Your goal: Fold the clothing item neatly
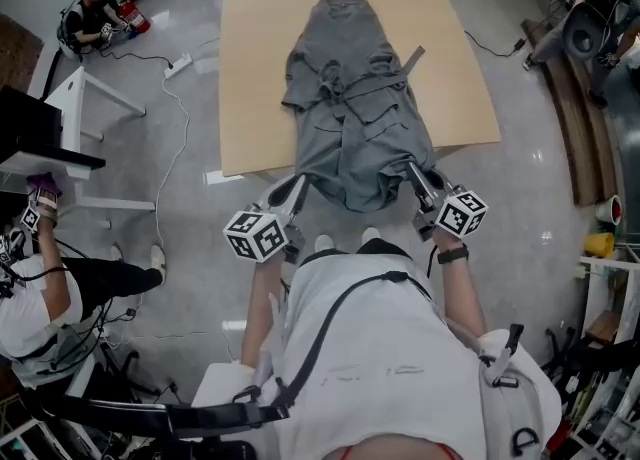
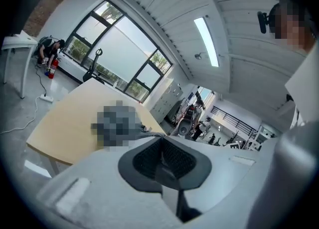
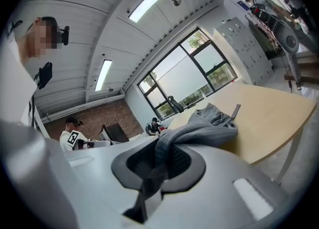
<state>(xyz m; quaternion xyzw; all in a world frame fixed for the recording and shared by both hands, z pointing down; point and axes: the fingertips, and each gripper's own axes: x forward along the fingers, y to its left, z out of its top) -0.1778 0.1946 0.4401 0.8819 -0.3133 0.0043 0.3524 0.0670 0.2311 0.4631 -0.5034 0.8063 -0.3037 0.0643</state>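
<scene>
- Your right tongs [image 3: 158, 159] are clamped on a bunched fold of the grey garment [image 3: 209, 123], which is plain in their own view.
- Your left tongs [image 2: 162, 157] are closed too, and their view shows only a sliver of cloth.
- Only the head view shows both pinching hem corners, with the garment lying lengthwise on the worktop [image 1: 260, 58].

I hold the left gripper [image 1: 295, 188] and the right gripper [image 1: 414, 172] side by side before my body, with both forearms stretched forward. Both grippers point away from me and slightly down. The jaws of each are closed and pinch the near edge of the grey garment [image 1: 350, 118].
</scene>
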